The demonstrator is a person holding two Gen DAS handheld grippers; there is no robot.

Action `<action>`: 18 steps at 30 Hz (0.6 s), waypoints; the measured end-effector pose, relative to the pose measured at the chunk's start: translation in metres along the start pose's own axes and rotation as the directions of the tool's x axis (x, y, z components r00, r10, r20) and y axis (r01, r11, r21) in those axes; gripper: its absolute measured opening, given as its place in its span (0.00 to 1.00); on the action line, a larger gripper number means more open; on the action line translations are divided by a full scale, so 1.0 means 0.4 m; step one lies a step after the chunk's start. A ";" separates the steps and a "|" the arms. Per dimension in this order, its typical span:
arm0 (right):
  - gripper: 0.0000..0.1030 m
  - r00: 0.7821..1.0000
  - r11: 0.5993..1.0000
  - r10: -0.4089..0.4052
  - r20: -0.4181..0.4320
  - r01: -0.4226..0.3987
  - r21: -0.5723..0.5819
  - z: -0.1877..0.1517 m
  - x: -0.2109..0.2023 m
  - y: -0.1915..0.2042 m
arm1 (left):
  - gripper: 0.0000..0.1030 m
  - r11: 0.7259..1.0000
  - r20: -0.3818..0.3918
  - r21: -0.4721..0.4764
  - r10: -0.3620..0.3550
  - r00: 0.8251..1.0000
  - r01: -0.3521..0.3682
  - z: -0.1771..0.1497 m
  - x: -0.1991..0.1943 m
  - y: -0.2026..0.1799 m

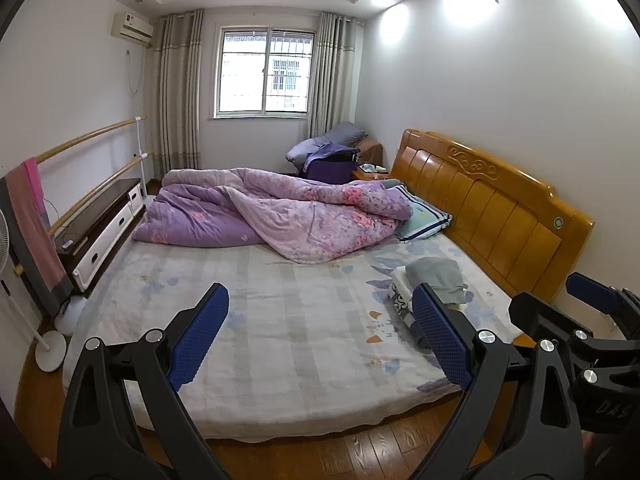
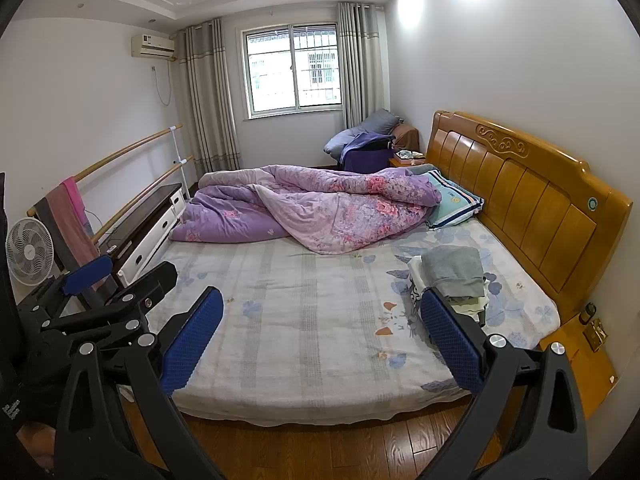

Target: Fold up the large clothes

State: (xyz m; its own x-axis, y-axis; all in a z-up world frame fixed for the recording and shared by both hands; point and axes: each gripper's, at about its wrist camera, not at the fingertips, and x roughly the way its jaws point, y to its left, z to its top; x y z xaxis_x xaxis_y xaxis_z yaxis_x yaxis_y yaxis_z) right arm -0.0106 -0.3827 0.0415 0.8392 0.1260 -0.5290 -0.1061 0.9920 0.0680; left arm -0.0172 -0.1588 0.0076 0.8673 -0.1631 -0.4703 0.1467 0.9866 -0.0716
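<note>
Both my grippers, left (image 1: 320, 334) and right (image 2: 320, 338), hang spread wide, grasping nothing, above the checked bed sheet (image 2: 280, 300); soft folded clothes (image 2: 452, 276) sit stacked near the wooden headboard (image 2: 520, 196), long axis toward it

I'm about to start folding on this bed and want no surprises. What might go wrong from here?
1. The stack of clothes sits near the headboard side, so pulling the grey top piece may topple those beneath it.
2. The purple quilt covers the far half of the bed, which may crowd a large garment.
3. The left gripper and right gripper are side by side and may collide.
</note>
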 end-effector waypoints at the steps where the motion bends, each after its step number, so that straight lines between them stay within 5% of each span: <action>1: 0.93 1.000 1.000 -0.001 0.000 0.001 -0.001 0.000 0.001 0.001 | 0.91 1.000 0.003 0.003 0.004 1.000 -0.004 0.000 -0.001 -0.001; 18: 0.93 1.000 1.000 0.003 -0.005 -0.003 0.004 -0.006 0.011 0.013 | 0.91 0.999 0.030 0.025 0.024 0.999 -0.025 0.008 -0.001 -0.004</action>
State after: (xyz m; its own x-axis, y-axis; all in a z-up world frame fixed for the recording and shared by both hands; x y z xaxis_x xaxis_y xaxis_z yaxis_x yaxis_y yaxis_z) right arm -0.0087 -0.3771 0.0376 0.8363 0.1286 -0.5330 -0.1063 0.9917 0.0726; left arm -0.0164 -0.1603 0.0107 0.8843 -0.1397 -0.4455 0.1373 0.9898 -0.0378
